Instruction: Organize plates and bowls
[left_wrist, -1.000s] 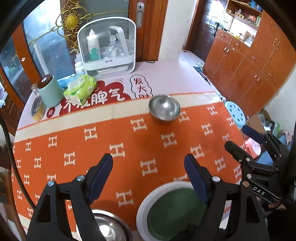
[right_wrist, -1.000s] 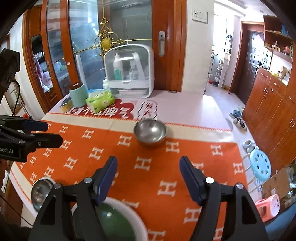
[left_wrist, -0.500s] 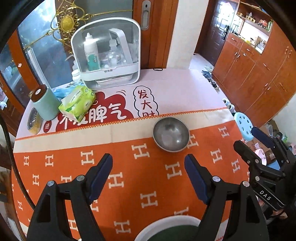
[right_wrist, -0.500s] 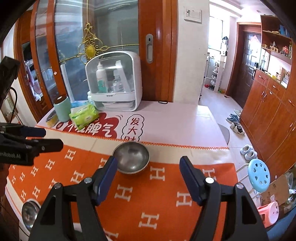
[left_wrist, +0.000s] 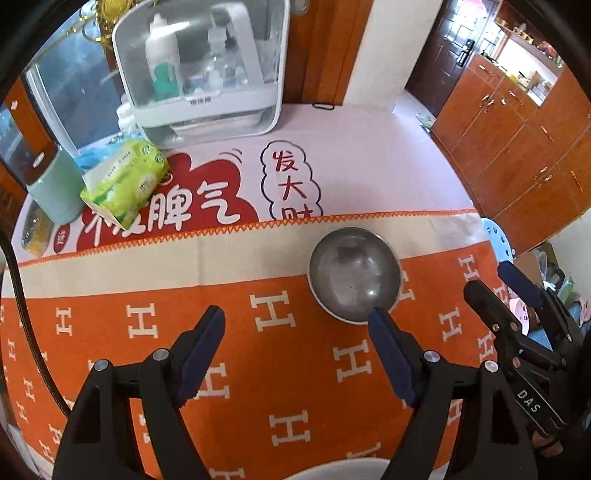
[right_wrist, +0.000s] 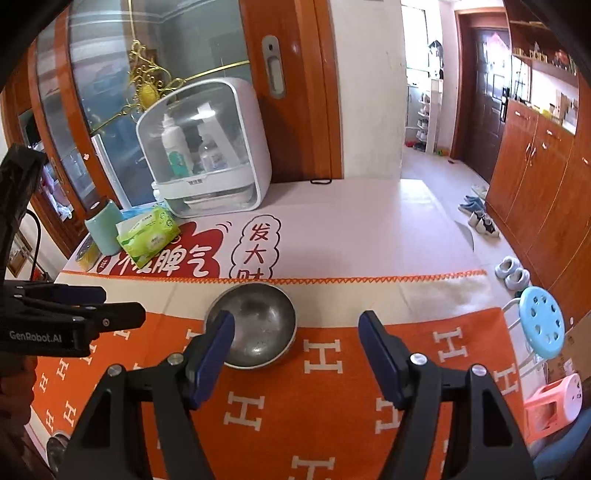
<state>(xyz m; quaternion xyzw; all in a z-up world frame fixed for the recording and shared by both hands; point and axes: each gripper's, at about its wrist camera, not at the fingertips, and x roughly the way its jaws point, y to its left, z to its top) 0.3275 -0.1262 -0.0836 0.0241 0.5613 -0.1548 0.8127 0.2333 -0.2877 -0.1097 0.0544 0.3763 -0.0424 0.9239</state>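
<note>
A steel bowl (left_wrist: 354, 273) stands upright on the orange cloth, near its cream border. My left gripper (left_wrist: 297, 319) hovers open over the cloth, its right fingertip just in front of the bowl's near rim. My right gripper (right_wrist: 295, 323) is also open and empty, with the steel bowl (right_wrist: 255, 325) just behind its left finger. A white plate rim (left_wrist: 343, 470) peeks in at the bottom edge of the left wrist view. A second small steel bowl (right_wrist: 55, 448) shows at the lower left of the right wrist view.
A white storage box with bottles (left_wrist: 201, 66) stands at the table's back, beside a green tissue pack (left_wrist: 125, 184), a teal canister (left_wrist: 55, 184) and a tin (left_wrist: 35, 232). A blue stool (right_wrist: 541, 321) and a pink stool (right_wrist: 554, 402) stand off the right edge.
Both grippers moved forward across the table toward the steel bowl, which now sits close to their fingertips. The green plate and the small bowl slid almost out of view. Jaws stayed equally wide.
</note>
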